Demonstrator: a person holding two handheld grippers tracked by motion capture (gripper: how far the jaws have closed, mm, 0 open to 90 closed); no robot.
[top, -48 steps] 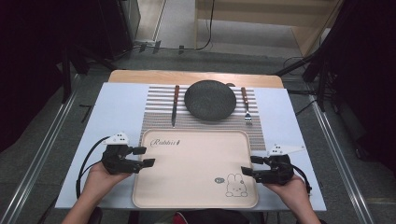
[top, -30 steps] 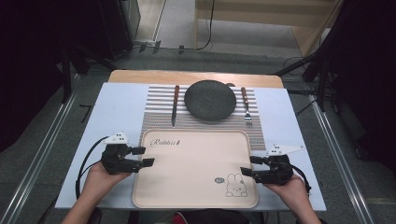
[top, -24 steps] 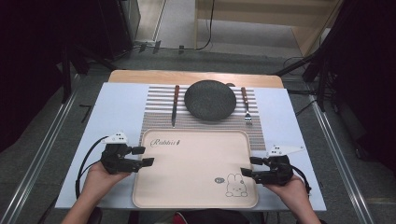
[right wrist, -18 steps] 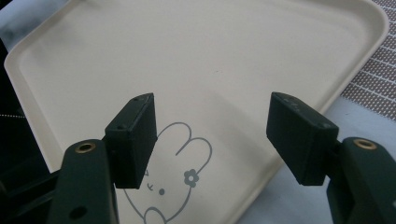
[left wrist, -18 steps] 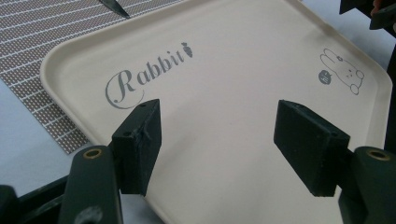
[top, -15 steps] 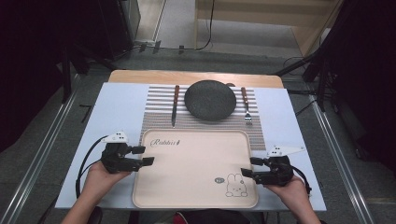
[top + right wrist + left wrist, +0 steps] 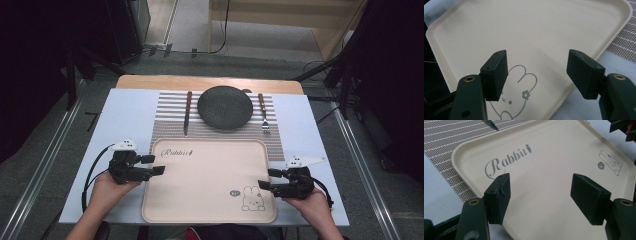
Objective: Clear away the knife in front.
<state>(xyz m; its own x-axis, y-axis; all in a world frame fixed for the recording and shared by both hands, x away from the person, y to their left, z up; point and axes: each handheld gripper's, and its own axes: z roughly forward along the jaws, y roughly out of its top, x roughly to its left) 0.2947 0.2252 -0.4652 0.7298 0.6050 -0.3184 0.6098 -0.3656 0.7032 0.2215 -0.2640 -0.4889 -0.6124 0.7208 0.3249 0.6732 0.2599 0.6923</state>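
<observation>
A cream tray printed with "Rabbit" and a bunny lies at the front of the table, with nothing on it. At its left edge my left gripper is open, jaws pointing in over the rim. My right gripper stands open at the tray's right edge, beside the bunny drawing. Nothing sits between either pair of jaws. Behind the tray, on a striped placemat, rest a dark round plate, a knife to its left and a fork to its right.
A pale blue cover spreads over the wooden table. Metal rails run along both sides of the table. Dark equipment and cables stand on the floor behind.
</observation>
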